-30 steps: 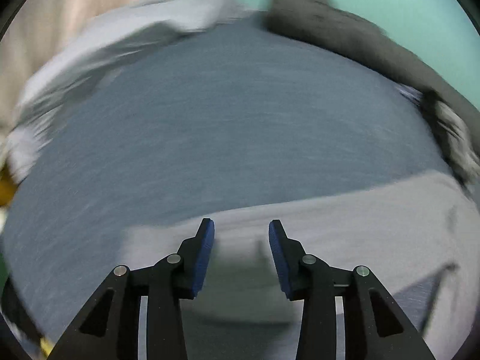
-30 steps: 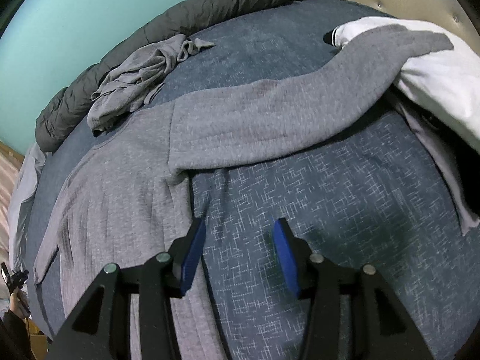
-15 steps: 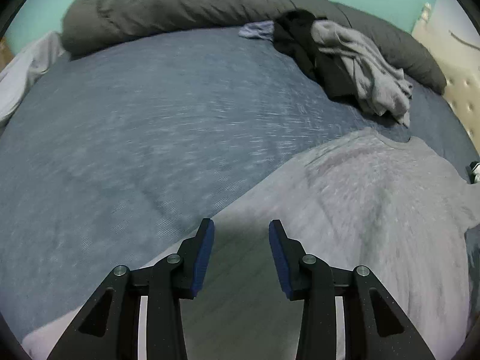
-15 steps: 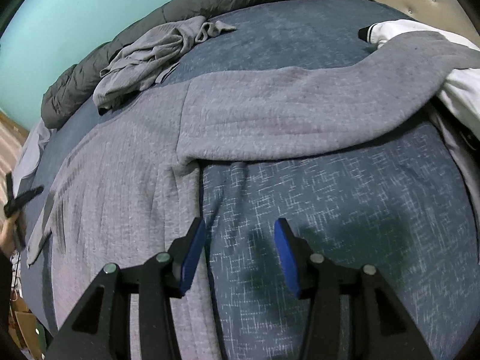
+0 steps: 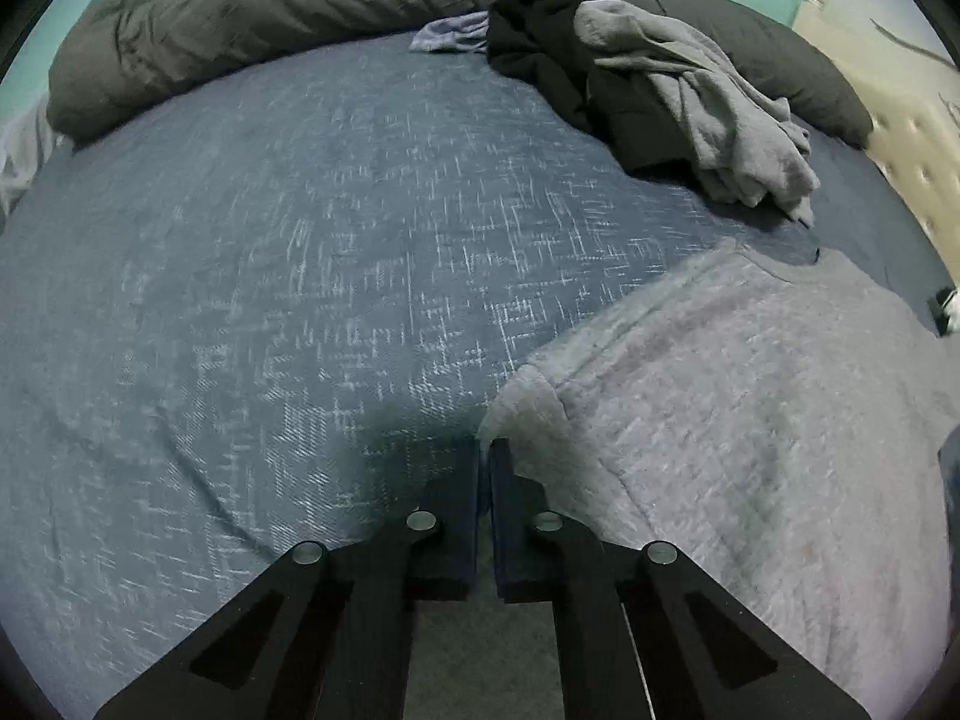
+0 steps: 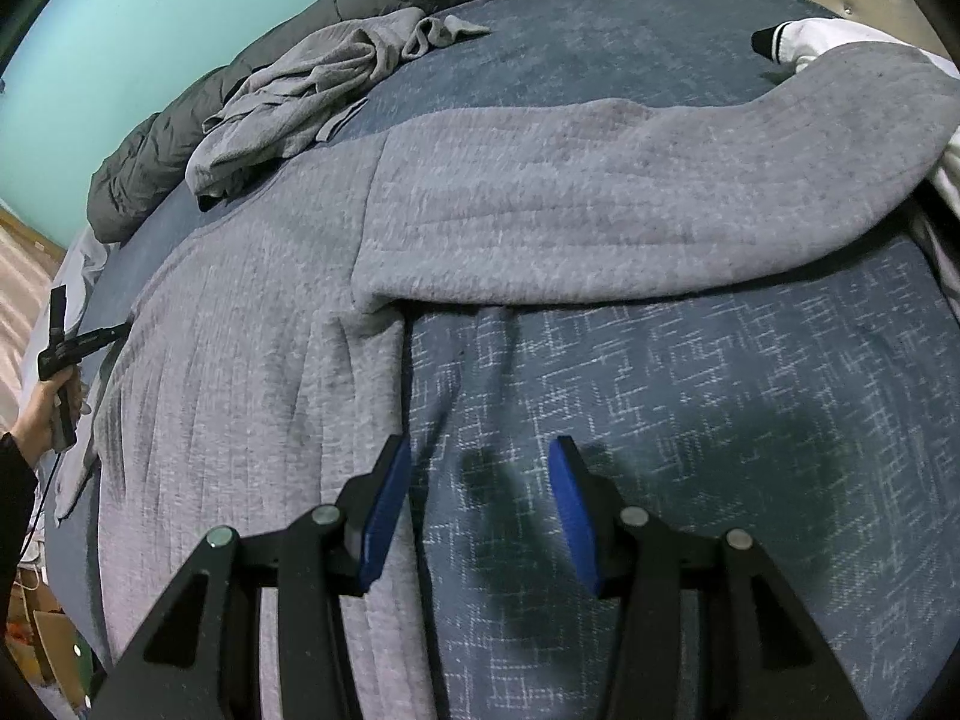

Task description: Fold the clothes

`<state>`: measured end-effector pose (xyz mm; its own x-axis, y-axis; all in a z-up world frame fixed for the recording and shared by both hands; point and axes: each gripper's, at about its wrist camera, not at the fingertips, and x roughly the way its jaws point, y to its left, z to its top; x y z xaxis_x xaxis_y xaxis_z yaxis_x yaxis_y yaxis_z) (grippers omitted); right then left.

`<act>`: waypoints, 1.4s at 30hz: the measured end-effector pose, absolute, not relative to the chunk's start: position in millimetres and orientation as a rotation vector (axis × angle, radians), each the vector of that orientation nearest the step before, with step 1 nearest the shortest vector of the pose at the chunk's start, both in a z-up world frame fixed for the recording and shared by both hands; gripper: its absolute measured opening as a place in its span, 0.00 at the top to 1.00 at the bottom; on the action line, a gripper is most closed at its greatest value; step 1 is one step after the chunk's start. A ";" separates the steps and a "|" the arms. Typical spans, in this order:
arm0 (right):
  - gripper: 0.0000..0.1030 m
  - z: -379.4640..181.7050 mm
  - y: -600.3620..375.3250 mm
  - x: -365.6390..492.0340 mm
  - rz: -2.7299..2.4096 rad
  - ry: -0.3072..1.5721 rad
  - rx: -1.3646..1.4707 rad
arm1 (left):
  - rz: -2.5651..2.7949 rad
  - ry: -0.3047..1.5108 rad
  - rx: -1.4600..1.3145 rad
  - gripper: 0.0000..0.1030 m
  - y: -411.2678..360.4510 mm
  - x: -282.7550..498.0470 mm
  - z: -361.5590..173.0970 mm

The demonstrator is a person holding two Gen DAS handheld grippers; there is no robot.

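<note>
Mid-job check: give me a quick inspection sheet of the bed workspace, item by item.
Surface: blue patterned bedspread, bare on the left.
Job's things: grey sweatshirt spread flat, one sleeve stretched toward the headboard.
Clutter: crumpled grey garment on a black garment; white garment under the sleeve end; dark duvet bunched along the far edge.
Grippers: left claw shut on the sweatshirt's corner; right claw open, above the sweatshirt's side edge.
Cables: thin cable below the left hand.
Surroundings: teal wall, tufted headboard.
</note>
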<state>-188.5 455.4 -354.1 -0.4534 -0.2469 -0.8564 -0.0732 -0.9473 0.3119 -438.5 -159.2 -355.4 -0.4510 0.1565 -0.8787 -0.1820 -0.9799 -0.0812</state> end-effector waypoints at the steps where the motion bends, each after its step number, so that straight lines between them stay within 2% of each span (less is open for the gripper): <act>1: 0.53 -354.8 454.3 -188.8 -2.548 -0.466 1.583 | 2.523 0.043 -1.517 0.97 -158.3 -438.6 -353.0; 8: 0.53 -355.5 449.3 -190.9 -2.541 -0.469 1.574 | 2.598 0.107 -1.526 0.98 -156.1 -452.9 -338.9; 17: 0.53 -356.7 450.5 -191.0 -2.541 -0.469 1.575 | 2.585 0.129 -1.607 0.97 -149.5 -472.8 -354.9; 20: 0.53 -361.6 452.5 -189.6 -2.539 -0.482 1.591 | 2.598 0.127 -1.605 0.92 -149.5 -467.0 -349.5; 21: 0.53 -363.0 453.3 -188.9 -2.538 -0.489 1.596 | 2.611 0.121 -1.600 0.86 -151.1 -463.8 -344.6; 23: 0.53 -363.8 454.2 -186.5 -2.537 -0.505 1.597 | 2.651 0.096 -1.598 0.82 -156.4 -452.4 -330.8; 25: 0.53 -361.0 454.6 -182.8 -2.541 -0.503 1.588 | 2.658 0.087 -1.558 0.81 -158.8 -434.2 -315.5; 27: 0.53 -357.1 456.1 -177.4 -2.544 -0.517 1.580 | 2.645 0.068 -1.534 0.74 -160.7 -408.7 -301.5; 30: 0.53 -351.9 461.2 -167.3 -2.533 -0.566 1.589 | 2.602 0.014 -1.535 0.70 -162.5 -366.0 -290.2; 32: 0.47 -350.2 463.2 -160.3 -2.523 -0.578 1.606 | 2.558 -0.060 -1.550 0.68 -165.6 -334.6 -289.6; 36: 0.46 -352.9 464.9 -142.6 -2.476 -0.592 1.690 | 2.463 -0.211 -1.616 0.67 -173.7 -269.9 -300.9; 42: 0.46 -356.5 463.1 -104.7 -2.393 -0.582 1.778 | 2.297 -0.280 -1.763 0.67 -170.4 -166.8 -336.6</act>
